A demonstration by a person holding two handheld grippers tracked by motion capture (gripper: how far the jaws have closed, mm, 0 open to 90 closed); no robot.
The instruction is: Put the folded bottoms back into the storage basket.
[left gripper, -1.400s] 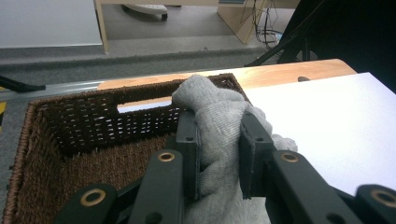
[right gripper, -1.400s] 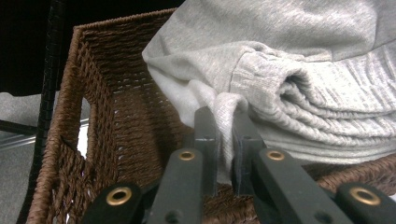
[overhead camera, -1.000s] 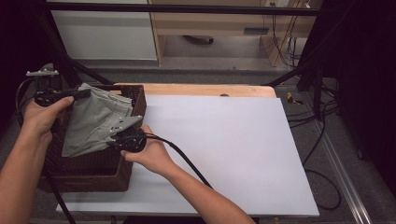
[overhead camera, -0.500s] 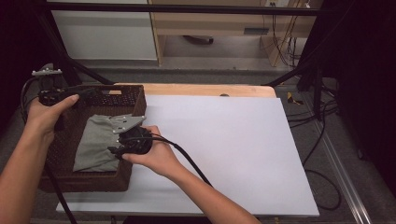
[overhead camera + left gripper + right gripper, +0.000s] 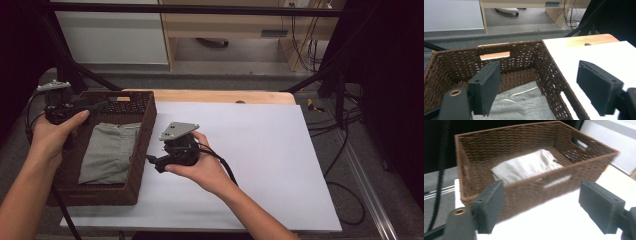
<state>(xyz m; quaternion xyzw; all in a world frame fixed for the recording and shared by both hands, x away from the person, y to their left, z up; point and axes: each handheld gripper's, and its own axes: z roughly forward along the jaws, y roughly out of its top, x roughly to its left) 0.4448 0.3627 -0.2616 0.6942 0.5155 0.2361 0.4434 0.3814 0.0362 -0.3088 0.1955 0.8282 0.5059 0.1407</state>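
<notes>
The left gripper [image 5: 75, 107], jaws just opened and empty, hovers over the basket [image 5: 145, 120]. The folded grey cloth [image 5: 107, 152] lies inside. Right of it, the right gripper [image 5: 157, 162], likewise just opened and empty, could clip the basket's wall.

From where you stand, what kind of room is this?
Probably a lab or workshop set up for recording: a white table framed by dark stands, loose cables on the floor, and plain cabinets behind.
</notes>
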